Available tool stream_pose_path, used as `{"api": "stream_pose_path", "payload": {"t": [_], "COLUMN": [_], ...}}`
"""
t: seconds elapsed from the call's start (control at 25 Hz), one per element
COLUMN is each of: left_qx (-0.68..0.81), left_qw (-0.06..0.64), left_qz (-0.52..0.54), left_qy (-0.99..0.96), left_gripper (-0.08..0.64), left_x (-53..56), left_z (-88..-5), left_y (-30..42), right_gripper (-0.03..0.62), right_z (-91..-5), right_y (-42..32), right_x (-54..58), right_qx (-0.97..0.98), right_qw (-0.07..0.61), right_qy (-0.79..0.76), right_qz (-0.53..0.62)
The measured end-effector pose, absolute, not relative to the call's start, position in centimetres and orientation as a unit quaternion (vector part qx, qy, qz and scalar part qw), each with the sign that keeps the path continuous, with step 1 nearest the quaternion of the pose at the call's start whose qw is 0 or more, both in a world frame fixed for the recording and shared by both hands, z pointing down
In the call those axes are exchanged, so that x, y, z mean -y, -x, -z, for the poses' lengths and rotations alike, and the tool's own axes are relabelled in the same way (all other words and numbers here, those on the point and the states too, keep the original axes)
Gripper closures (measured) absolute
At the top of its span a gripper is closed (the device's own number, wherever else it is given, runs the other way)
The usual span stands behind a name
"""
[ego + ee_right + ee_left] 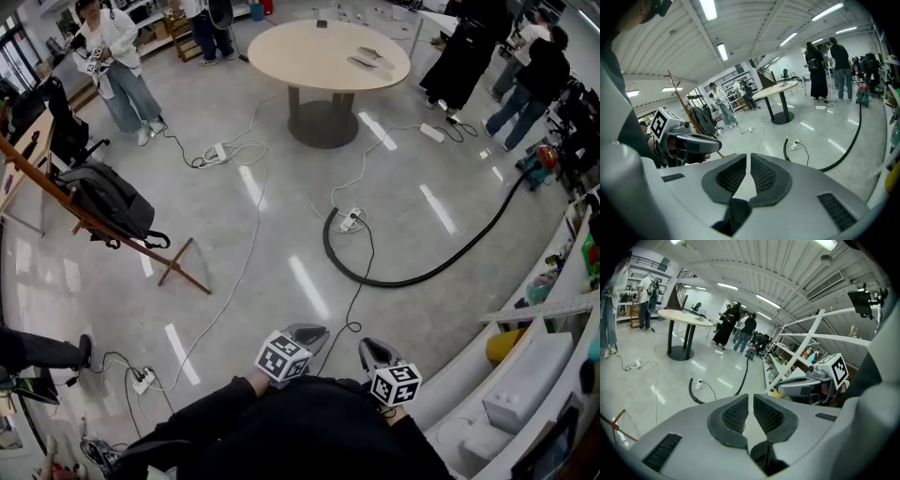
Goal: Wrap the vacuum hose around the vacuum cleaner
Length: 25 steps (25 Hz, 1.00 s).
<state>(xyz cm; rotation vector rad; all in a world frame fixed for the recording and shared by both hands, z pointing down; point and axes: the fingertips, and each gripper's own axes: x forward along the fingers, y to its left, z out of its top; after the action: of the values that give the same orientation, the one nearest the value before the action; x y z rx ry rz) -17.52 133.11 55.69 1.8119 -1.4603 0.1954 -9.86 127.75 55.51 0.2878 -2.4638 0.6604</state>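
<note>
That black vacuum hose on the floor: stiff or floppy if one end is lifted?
Probably floppy: the vacuum hose lies in a loose hooked curve, so a lifted end would likely sag and trail. It may slide easily, since the floor looks glossy. Its far end seems joined to the vacuum cleaner, which could resist pulling.

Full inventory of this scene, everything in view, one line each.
vacuum hose: one, black, long curve on floor, centre to right
vacuum cleaner: one, red part showing, far right at hose's end
round table: one, beige, top centre
power strips: several, white, scattered on floor with cables
backpack: one, grey, on wooden frame
wooden frame: one, brown, left
shelving: white, right edge
people: several, standing at room's edges
left gripper: one, grey, shut, empty
right gripper: one, grey, shut, empty
</note>
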Motion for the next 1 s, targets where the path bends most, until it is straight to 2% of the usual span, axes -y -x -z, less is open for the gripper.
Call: {"api": "stream_pose_path", "payload": {"t": [0.32, 0.56, 0.8, 1.0], "left_qx": [0.573, 0.588, 0.628, 0.66], "left_qw": [0.427, 0.436, 0.433, 0.403], "left_qz": [-0.073, -0.07, -0.079, -0.077], "left_qy": [-0.696, -0.678, -0.642, -0.629], "left_gripper": [0.511, 0.511, 0.511, 0.511], "left_x": [-131.3, -126.9, -121.9, -115.6], "left_z": [-58.3, -59.3, -58.9, -55.8], "left_y": [26.9, 30.3, 34.0, 36.8], "right_gripper": [0.552, 0.552, 0.552, 0.552], "right_z": [-56.2, -58.3, -58.2, -57.1], "right_y": [15.8, 20.1, 27.3, 30.7], "right_x": [-126.2, -122.1, -114.4, -107.4], "right_qx": [0.91, 0.905, 0.921, 0.925], "right_qw": [0.313, 0.322, 0.295, 0.276], "right_qy": [-0.107, -0.079, -0.019, 0.0], "right_qz": [-0.251, -0.267, -0.255, -0.263]}}
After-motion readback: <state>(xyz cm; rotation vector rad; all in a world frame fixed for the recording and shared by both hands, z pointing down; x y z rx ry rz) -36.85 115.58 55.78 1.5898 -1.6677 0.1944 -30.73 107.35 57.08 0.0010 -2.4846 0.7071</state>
